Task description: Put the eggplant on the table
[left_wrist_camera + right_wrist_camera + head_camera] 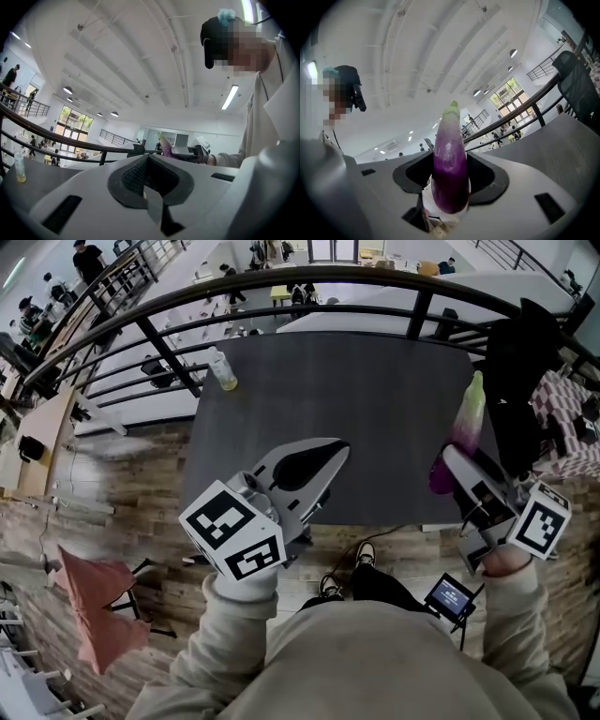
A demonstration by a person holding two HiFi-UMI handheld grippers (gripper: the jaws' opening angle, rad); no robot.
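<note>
— Carrying step, by the look of it?
— Yes: gripping the eggplant (450,171) wide-jawed in the right gripper (457,468), purple end pinched, green tip pointing out; hanging above the table (347,399) at its right edge (not yet set down).
— And the left gripper (333,448)?
— Closed up, holding nothing, hovering over the near edge.
— Next?
— Calls for lowering onto bare tabletop, then letting go gently.

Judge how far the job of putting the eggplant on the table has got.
Done: the eggplant is picked up and clamped in the right tool. In hand: it is held over the right edge of the table and looks not yet set down. Left: lower it onto the bare tabletop and open the tool. The left tool is shut and empty, over the near edge.
</note>
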